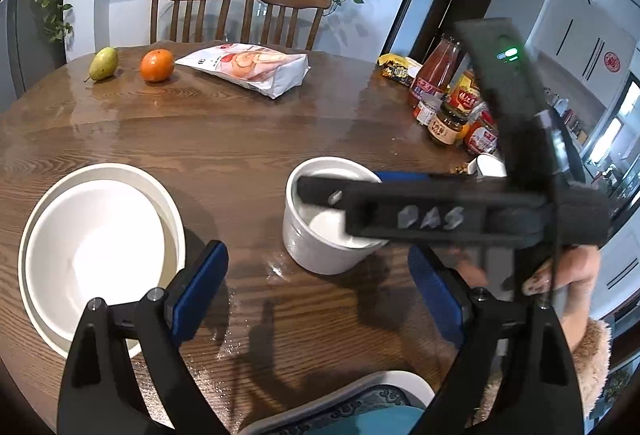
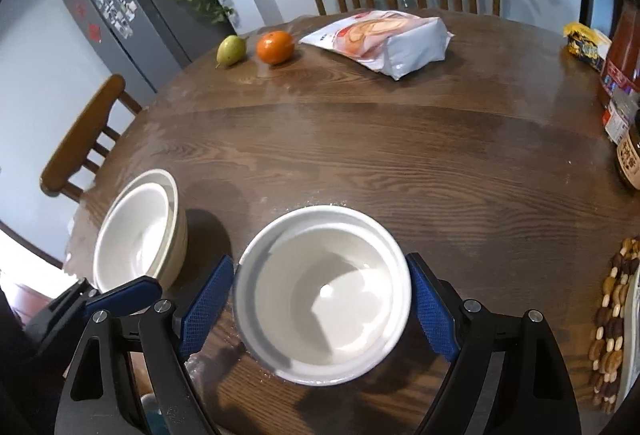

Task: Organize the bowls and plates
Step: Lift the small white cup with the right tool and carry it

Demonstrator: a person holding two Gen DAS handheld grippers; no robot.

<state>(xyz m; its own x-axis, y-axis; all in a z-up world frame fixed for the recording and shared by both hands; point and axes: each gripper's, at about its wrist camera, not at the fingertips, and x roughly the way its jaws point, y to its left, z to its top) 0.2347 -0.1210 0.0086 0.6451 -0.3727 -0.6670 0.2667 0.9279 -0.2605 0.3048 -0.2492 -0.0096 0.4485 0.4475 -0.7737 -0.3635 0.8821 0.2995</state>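
Note:
A small straight-walled white bowl (image 2: 324, 295) stands on the round wooden table (image 2: 400, 155) between the blue pads of my right gripper (image 2: 322, 309); the pads sit at its two sides, and contact is unclear. In the left wrist view the same bowl (image 1: 320, 231) shows with the right gripper (image 1: 352, 191) over it. Two nested white bowls (image 1: 96, 251) sit at the left; they also show in the right wrist view (image 2: 140, 235). My left gripper (image 1: 320, 299) is open and empty, just right of the nested bowls.
A pear (image 1: 103, 63), an orange (image 1: 157, 65) and a white food bag (image 1: 248, 67) lie at the table's far side. Jars and bottles (image 1: 448, 95) crowd the right edge. A beaded trivet (image 2: 612, 319) lies at the right. Chairs (image 1: 240, 15) stand behind.

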